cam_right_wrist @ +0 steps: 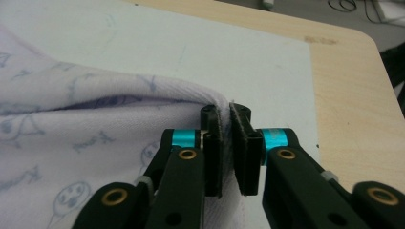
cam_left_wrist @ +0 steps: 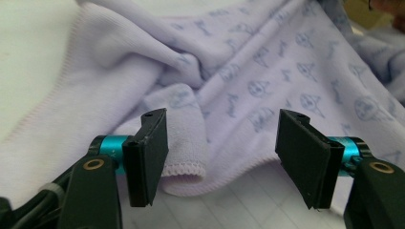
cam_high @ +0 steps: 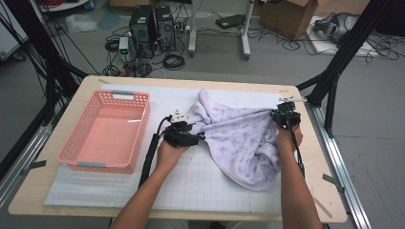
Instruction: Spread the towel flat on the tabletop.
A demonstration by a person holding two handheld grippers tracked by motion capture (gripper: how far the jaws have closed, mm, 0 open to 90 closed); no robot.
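Right tongs [cam_right_wrist: 225, 143], lower centre of their own view, pinch the blanket [cam_high: 239, 138] edge thinly; a tug could slip it. Left tongs [cam_left_wrist: 222, 157] gape around a hem fold, gripping nothing; closing may miss it.

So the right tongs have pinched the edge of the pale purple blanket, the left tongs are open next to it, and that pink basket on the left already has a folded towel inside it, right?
Not quite: the pink basket has nothing inside it, as the high view shows. The rest holds: the right tongs pinch the blanket's edge, and the left tongs stand open at a fold of it.
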